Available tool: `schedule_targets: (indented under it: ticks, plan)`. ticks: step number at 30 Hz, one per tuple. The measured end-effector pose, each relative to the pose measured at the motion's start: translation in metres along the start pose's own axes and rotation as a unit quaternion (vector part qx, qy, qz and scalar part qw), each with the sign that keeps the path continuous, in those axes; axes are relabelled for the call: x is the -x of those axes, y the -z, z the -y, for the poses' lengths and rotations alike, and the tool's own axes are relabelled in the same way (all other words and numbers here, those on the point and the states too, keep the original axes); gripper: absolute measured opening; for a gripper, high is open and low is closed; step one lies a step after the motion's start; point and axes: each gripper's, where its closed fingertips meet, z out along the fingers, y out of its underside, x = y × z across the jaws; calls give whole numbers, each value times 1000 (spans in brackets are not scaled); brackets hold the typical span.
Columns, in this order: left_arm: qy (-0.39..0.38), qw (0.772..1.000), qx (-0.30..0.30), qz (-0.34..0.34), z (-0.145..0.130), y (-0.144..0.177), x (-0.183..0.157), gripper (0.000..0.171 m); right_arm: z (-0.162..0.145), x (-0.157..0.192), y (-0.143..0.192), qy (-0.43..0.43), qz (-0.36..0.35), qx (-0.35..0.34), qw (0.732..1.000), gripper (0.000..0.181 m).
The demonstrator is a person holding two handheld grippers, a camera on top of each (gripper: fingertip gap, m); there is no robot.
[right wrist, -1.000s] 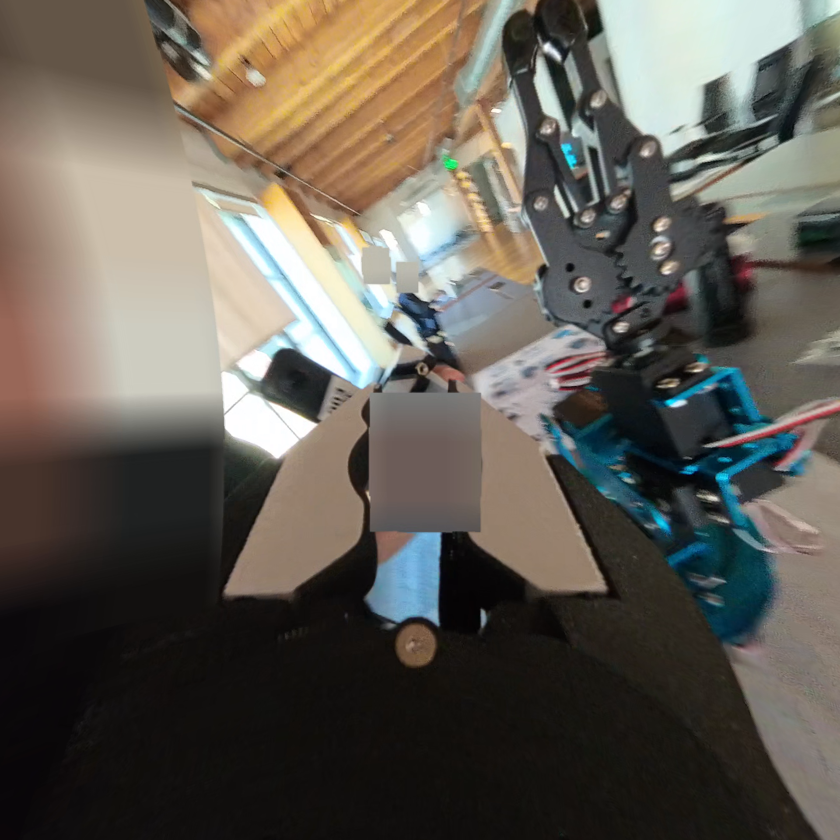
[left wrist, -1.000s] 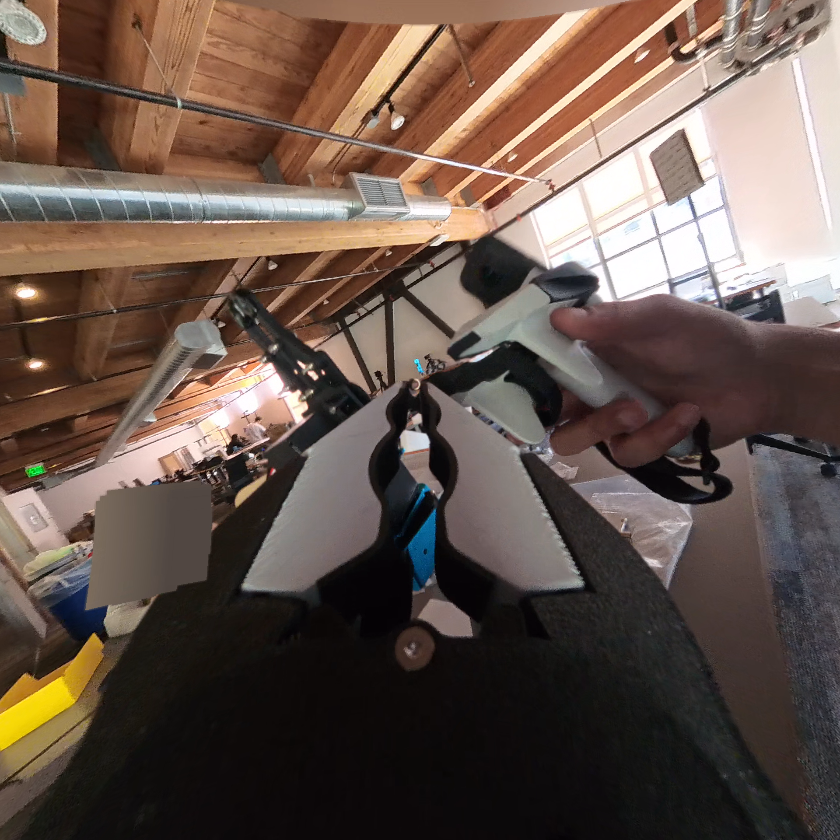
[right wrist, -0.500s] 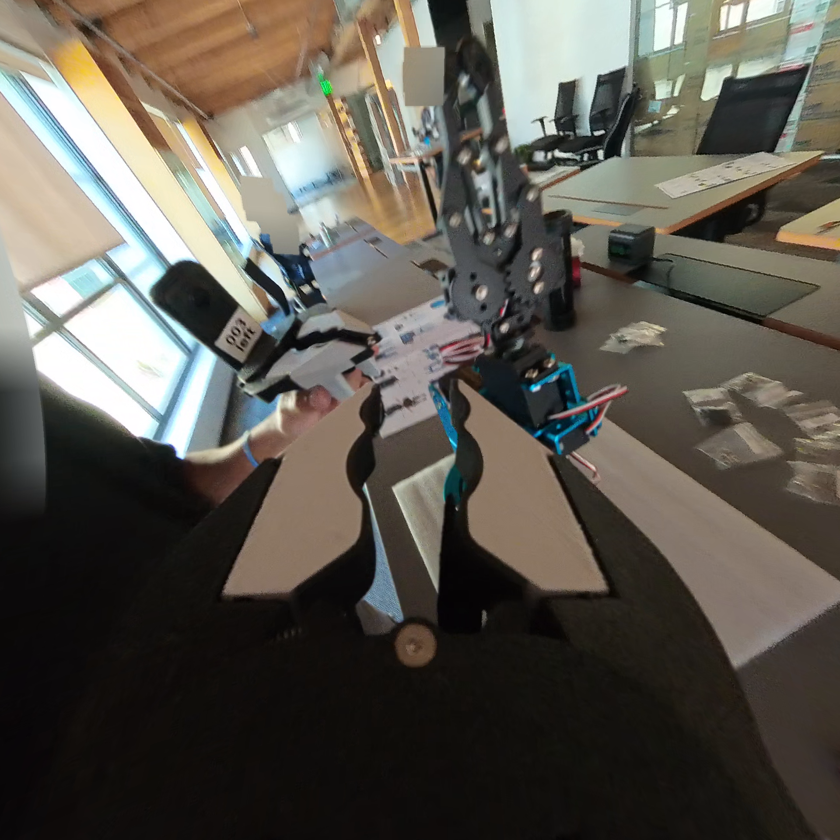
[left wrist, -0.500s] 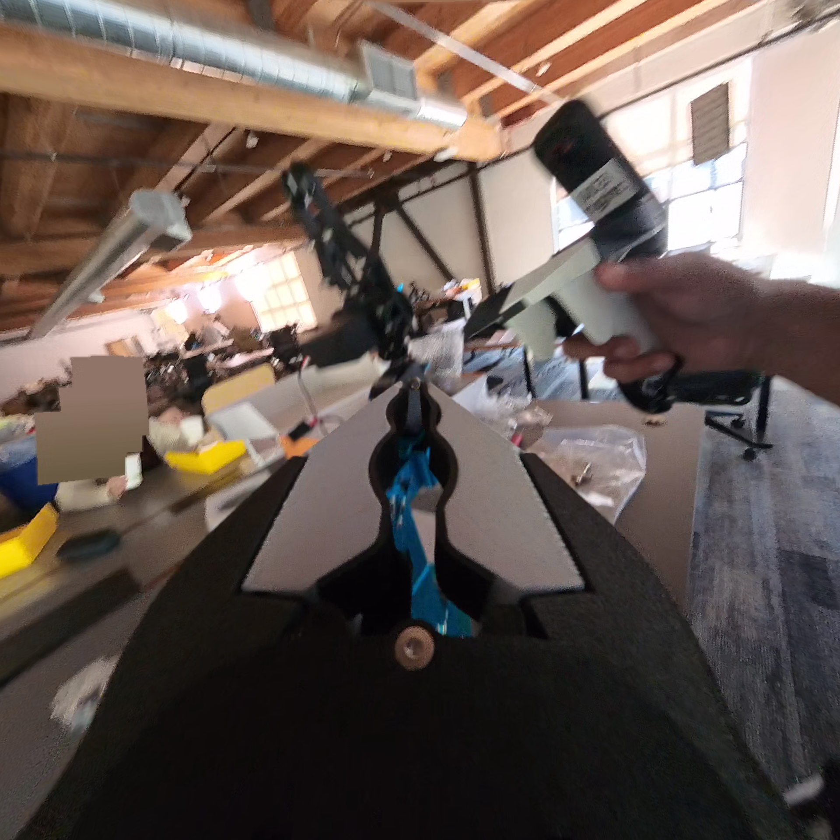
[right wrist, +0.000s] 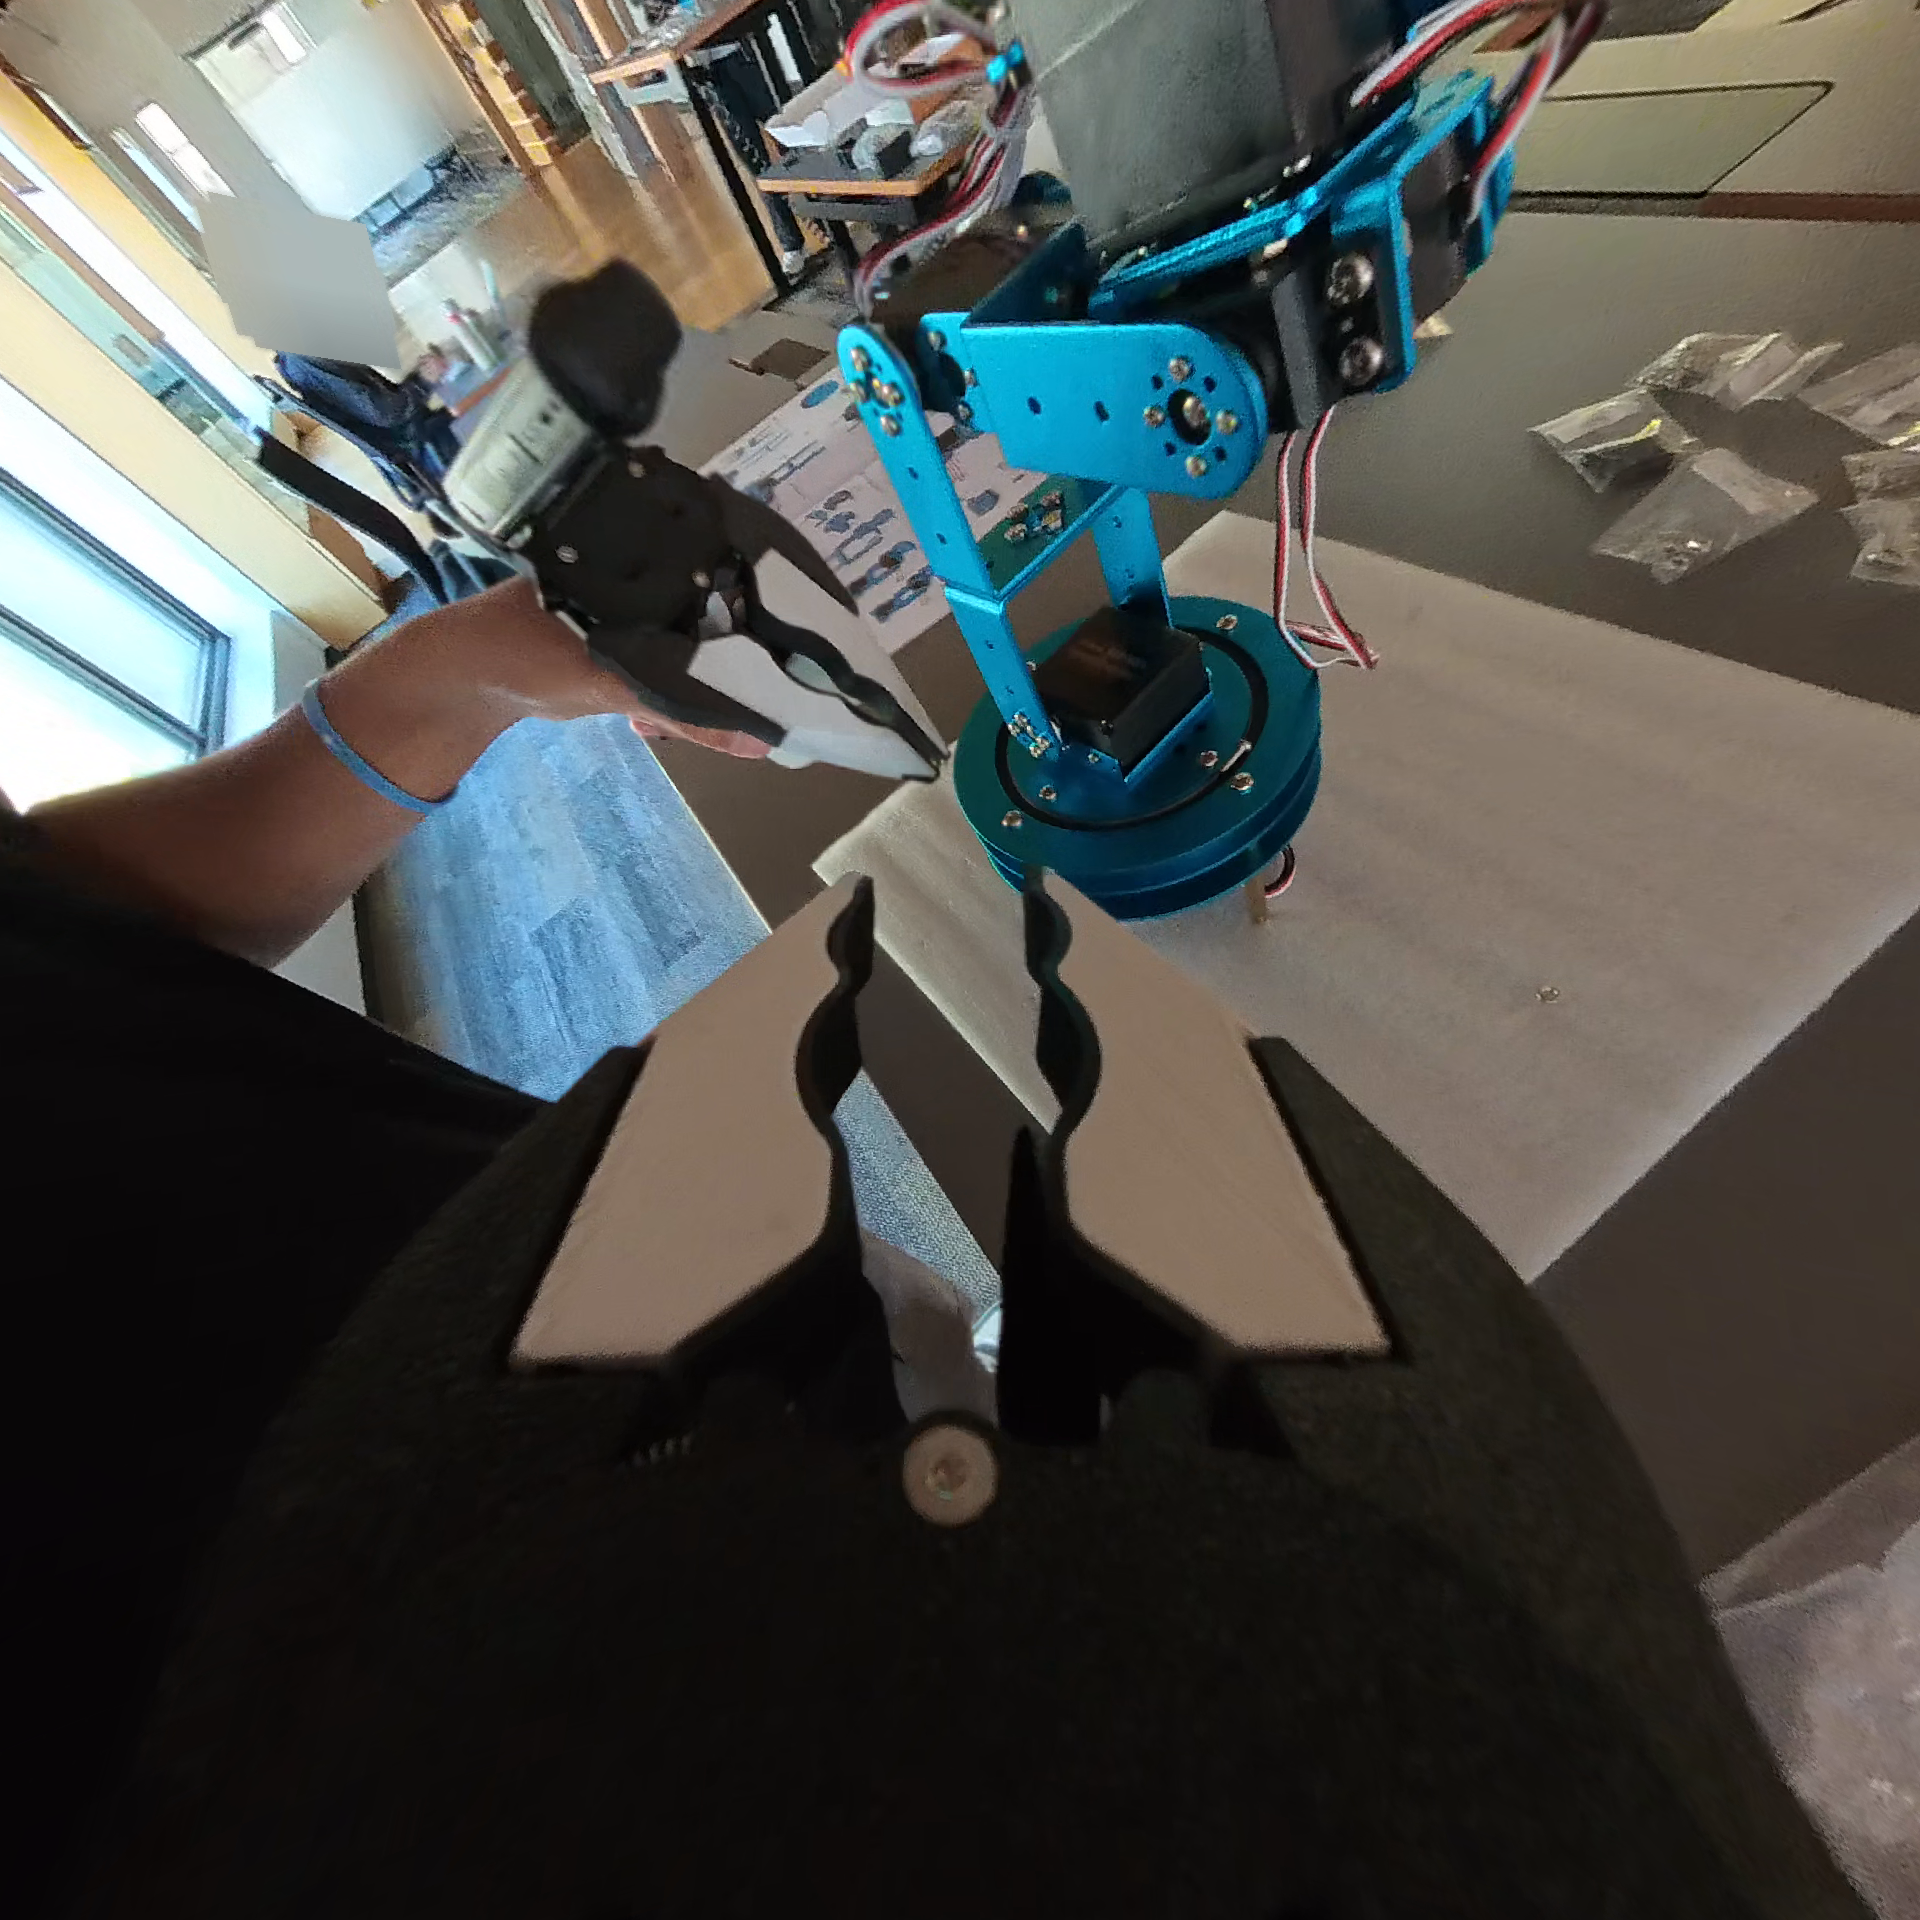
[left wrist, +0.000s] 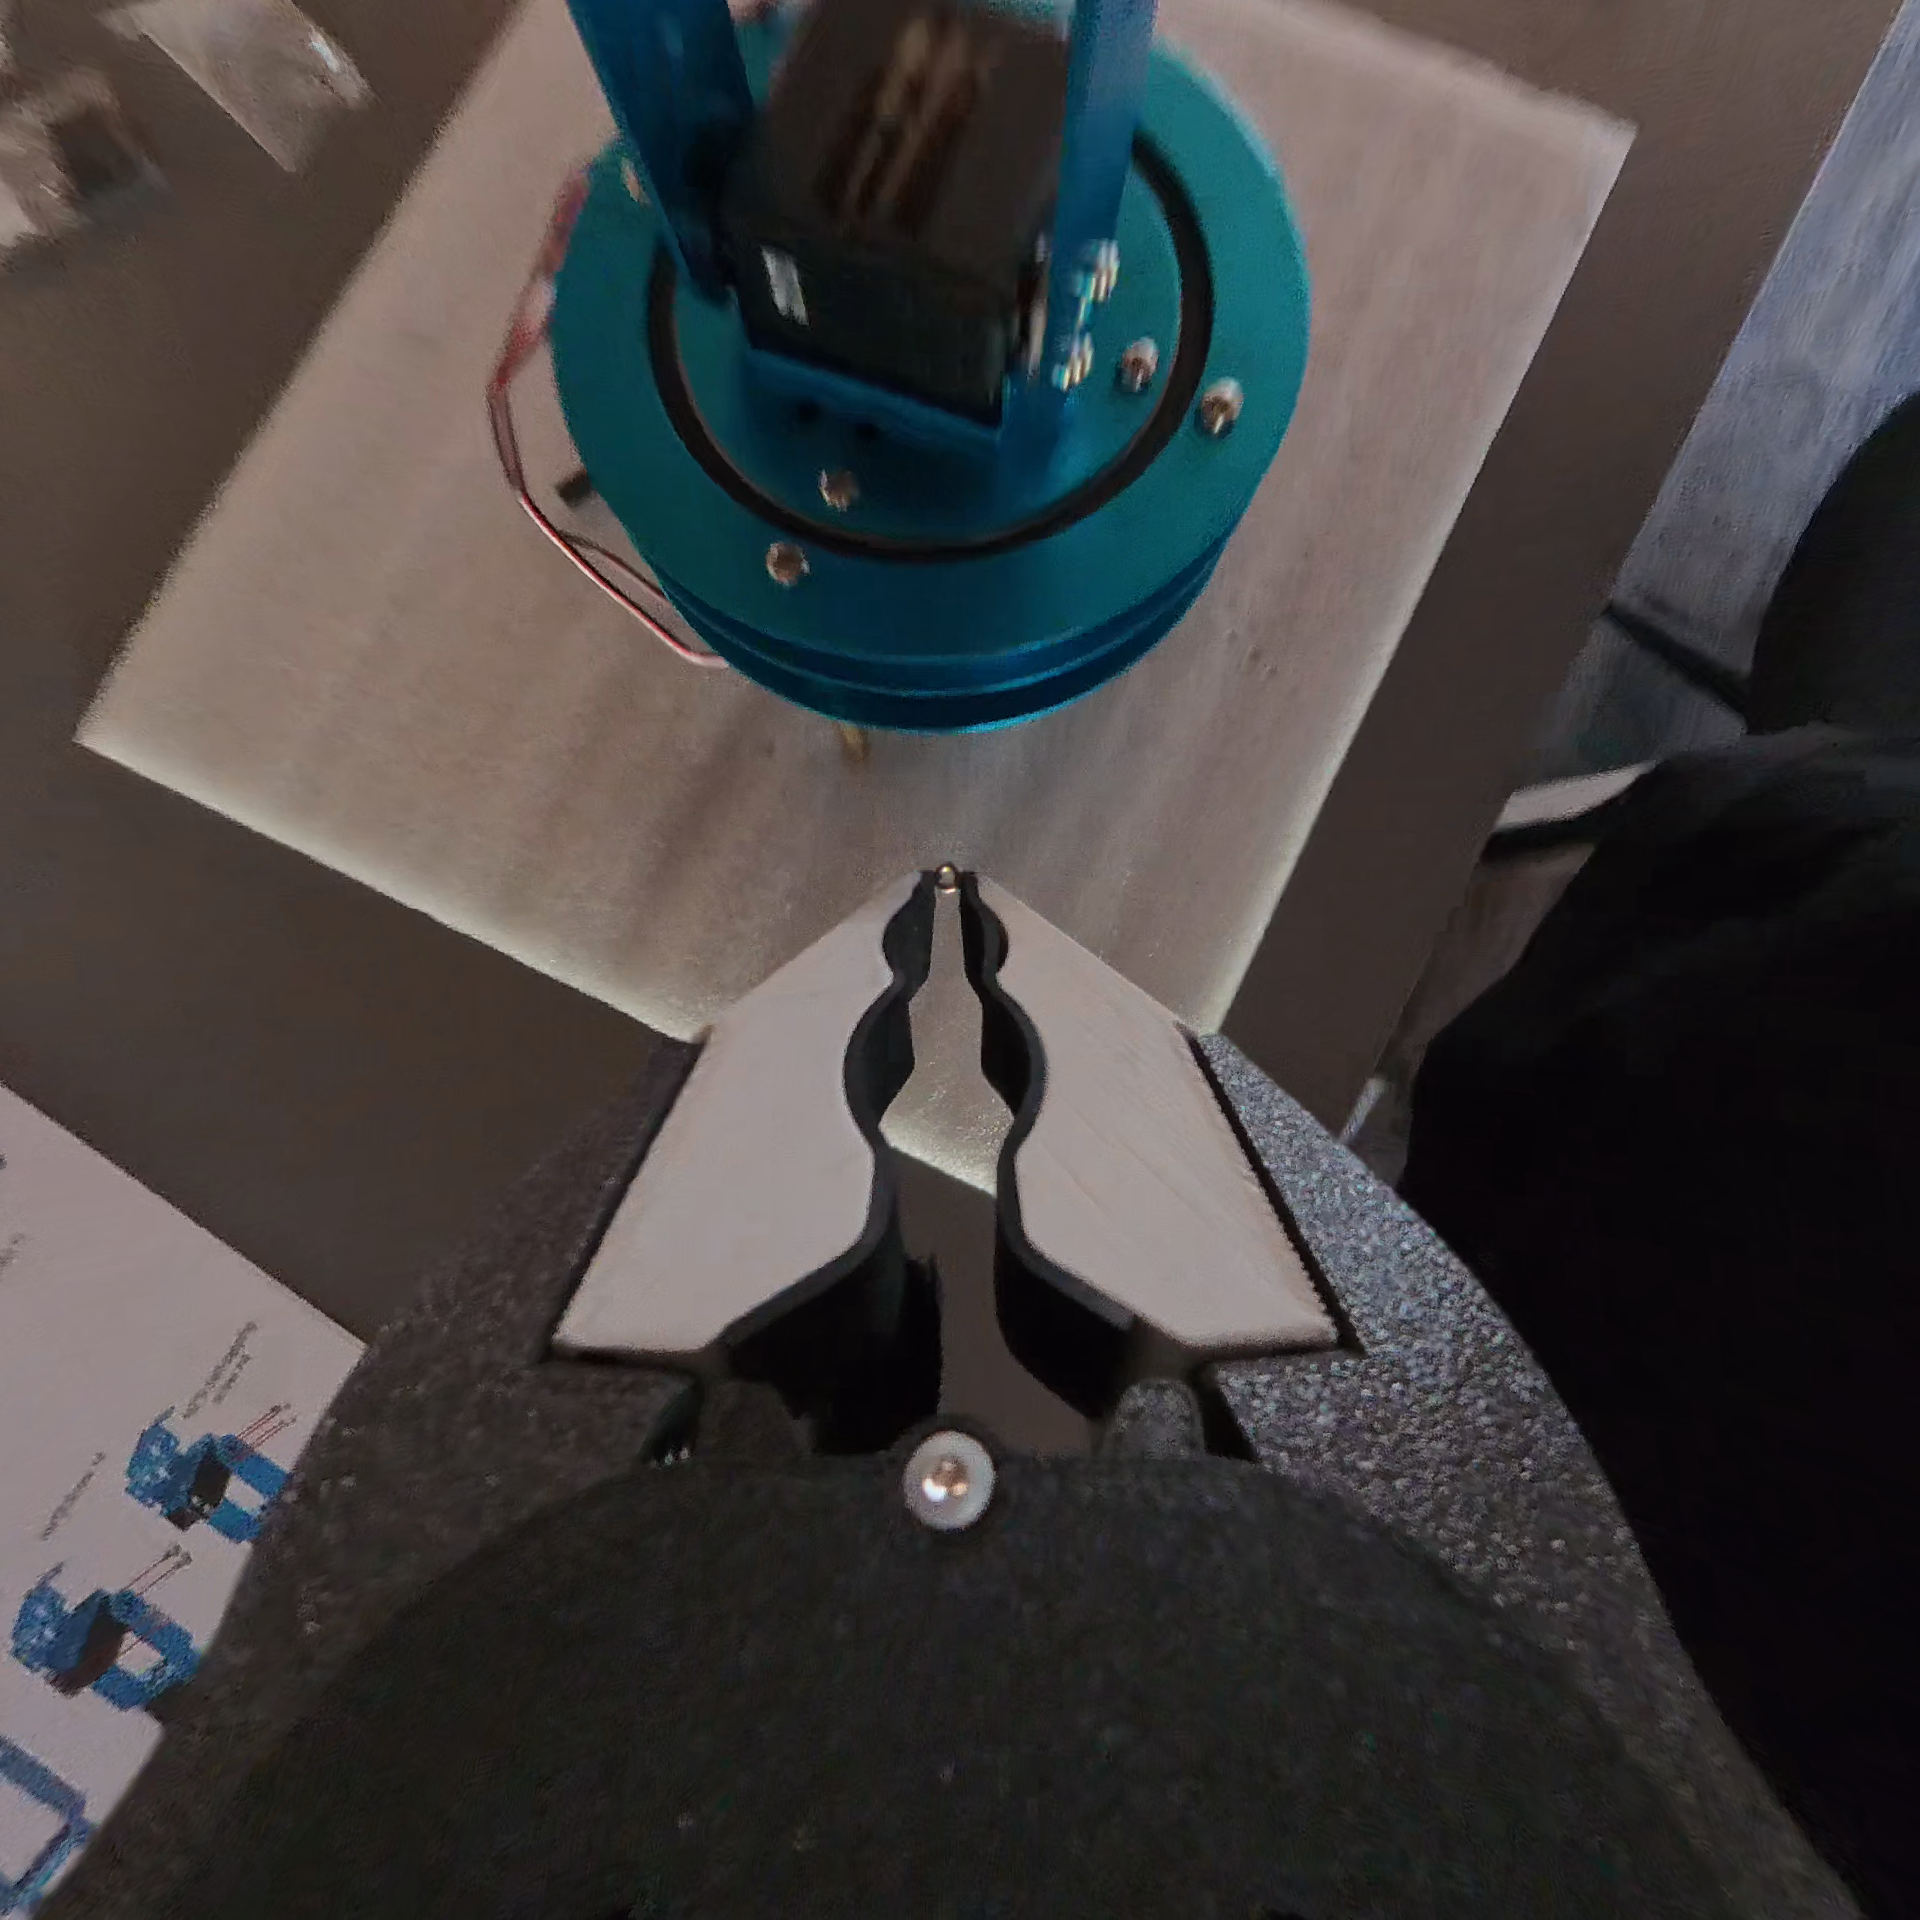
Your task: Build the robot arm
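Observation:
A small blue metal robot arm stands on a round blue base (left wrist: 935, 582) on a pale board (left wrist: 436, 623). My left gripper (left wrist: 948, 896) is shut, with a tiny metal screw (left wrist: 948, 878) pinched at its fingertips, just short of the base's near edge. In the right wrist view the left gripper (right wrist: 928, 767) sits with its tip by the left rim of the base (right wrist: 1143, 821). My right gripper (right wrist: 951, 902) is open and empty, a short way in front of the base. The arm's blue links (right wrist: 1101, 395) and servo wires rise above it.
A printed sheet with blue part pictures (left wrist: 114, 1475) lies on the dark table left of the board. Several small clear parts bags (right wrist: 1704, 488) lie at the far right. A tiny loose part (right wrist: 1548, 994) rests on the board. Grey carpet (right wrist: 561, 894) lies beyond the table edge. The grippers' ends are close to 20 centimetres from one another.
My left gripper has swung down from pointing at the ceiling to pointing at the blue base, still pinching the screw. My right gripper has dropped nearer the base and its jaws stand wider apart.

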Motion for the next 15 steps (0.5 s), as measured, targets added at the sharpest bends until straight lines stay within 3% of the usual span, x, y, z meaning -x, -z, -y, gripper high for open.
schedule_targets:
  ticks: [6,12,15]
  plan:
    - [-44,993,100,-33,-29,-24,-9,5,7,-9,15,2,-32,-16,999,28]
    - [-31,994,88,-50,-30,-26,-9,5,17,-19,24,-6,-36,-30,999,28]
    - [-18,997,70,-41,-29,-25,-7,12,41,-24,24,25,-39,-28,999,31]
